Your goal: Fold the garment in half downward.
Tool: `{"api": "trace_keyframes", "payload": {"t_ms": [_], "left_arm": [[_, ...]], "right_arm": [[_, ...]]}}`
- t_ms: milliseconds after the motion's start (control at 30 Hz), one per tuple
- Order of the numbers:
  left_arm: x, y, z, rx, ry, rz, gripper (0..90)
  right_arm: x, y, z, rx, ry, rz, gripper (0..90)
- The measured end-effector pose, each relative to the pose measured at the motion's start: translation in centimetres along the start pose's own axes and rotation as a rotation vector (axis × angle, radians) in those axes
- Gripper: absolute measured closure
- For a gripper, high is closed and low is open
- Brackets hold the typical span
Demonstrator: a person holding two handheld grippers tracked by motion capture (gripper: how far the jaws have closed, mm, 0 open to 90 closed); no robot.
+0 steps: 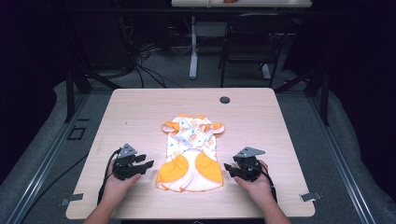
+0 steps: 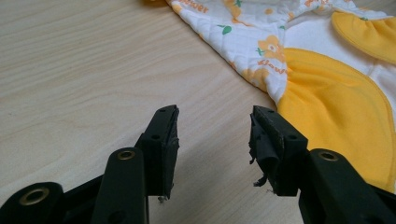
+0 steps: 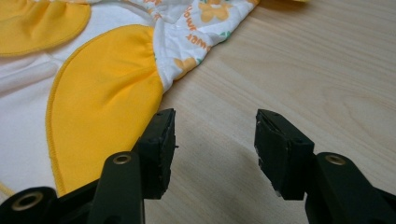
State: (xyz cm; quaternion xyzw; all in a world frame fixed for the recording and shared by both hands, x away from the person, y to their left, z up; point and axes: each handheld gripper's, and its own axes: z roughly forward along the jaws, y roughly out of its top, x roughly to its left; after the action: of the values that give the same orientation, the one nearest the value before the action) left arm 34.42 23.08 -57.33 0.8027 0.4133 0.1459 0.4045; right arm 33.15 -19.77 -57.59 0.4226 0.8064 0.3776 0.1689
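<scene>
- garment (image 1: pixel 190 154): a small white baby outfit with orange flower print and yellow panels lies flat in the middle of the table (image 1: pixel 140 107), its yellow end toward the person.
- left gripper (image 1: pixel 144 162) sits just beside the garment's left edge, jaws spread wide with nothing between them; in the left gripper view its right jaw is close to the yellow panel (image 2: pixel 336 107) but looks apart from it.
- right gripper (image 1: pixel 229 169) mirrors it on the other side, jaws also wide and empty; in the right gripper view the left jaw stands at the hem of the yellow panel (image 3: pixel 102 102).
- judged step: taking hold of the two near corners, probably to fold or lift.
- to do it well, slide each lower jaw along the wood under the cloth edge, so it takes every layer rather than just the top one.
- bite at matching spots on both sides, on the stitched hem, which should slip less.
- close both together, then lift evenly so the cloth doesn't skew or bunch.
</scene>
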Motion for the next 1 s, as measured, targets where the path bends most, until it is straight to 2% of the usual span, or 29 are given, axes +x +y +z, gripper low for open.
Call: {"api": "trace_keyframes", "payload": {"t_ms": [333, 400, 533, 733, 833, 1000], "left_arm": [[-0.3, 0.1, 0.1, 0.002, -0.017, -0.005, 54.8], [-0.3, 0.1, 0.2, 0.006, -0.017, -0.003, 55.0], [-0.5, 0.1, 0.3, 0.022, -0.008, -0.002, 55.4], [-0.7, 0.3, 0.7, 0.011, -0.019, -0.005, 58.2], [-0.9, 0.7, 1.0, 0.027, 0.009, 0.037, 56.6], [-1.7, 1.0, 1.8, 0.045, -0.014, 0.059, 59.3]], "right_arm": [[0.0, 0.1, 0.1, 0.017, 0.005, -0.017, 47.8], [0.1, 0.1, 0.1, 0.007, 0.005, -0.011, 48.0], [0.2, 0.4, 0.1, 0.024, 0.01, -0.029, 54.0], [0.5, 0.5, 0.3, 0.032, 0.035, -0.054, 60.6], [0.6, 0.9, 0.8, 0.029, 0.04, -0.039, 61.3], [0.9, 1.4, 1.2, 0.022, 0.05, -0.043, 63.3]]}}
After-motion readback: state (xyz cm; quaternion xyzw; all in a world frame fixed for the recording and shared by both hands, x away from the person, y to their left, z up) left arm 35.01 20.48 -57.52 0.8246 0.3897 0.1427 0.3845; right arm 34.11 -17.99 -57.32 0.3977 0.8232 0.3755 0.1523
